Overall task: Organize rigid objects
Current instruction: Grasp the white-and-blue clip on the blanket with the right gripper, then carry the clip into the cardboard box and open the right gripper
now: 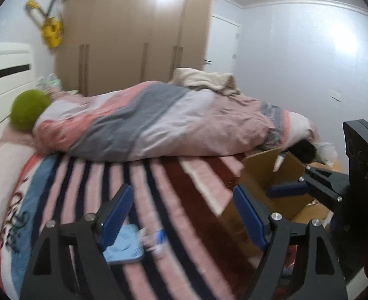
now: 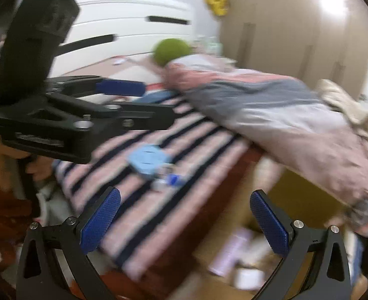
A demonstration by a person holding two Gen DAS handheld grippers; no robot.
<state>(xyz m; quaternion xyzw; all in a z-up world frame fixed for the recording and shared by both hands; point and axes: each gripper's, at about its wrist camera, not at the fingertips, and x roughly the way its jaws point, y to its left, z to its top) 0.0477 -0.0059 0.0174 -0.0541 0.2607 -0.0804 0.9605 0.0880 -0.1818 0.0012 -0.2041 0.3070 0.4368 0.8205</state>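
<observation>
A flat light-blue case [image 1: 125, 246] and a small clear bottle with a blue cap [image 1: 157, 241] lie side by side on the striped blanket [image 1: 159, 187]. My left gripper [image 1: 184, 197] is open and empty above them. In the right wrist view the case [image 2: 147, 160] and bottle [image 2: 169, 180] lie mid-bed, beyond my open, empty right gripper [image 2: 185, 201]. A cardboard box [image 1: 281, 175] stands beside the bed; in the right wrist view it [image 2: 301, 197] holds a lilac bottle [image 2: 230, 252] and white items. The right gripper [image 1: 288, 190] hangs over the box.
A rolled pink-and-grey duvet [image 1: 164, 122] lies across the bed, with a green round cushion [image 1: 28, 111] at its head. A wooden wardrobe [image 1: 139, 40] stands behind. The left gripper [image 2: 121, 87] shows at upper left in the right wrist view.
</observation>
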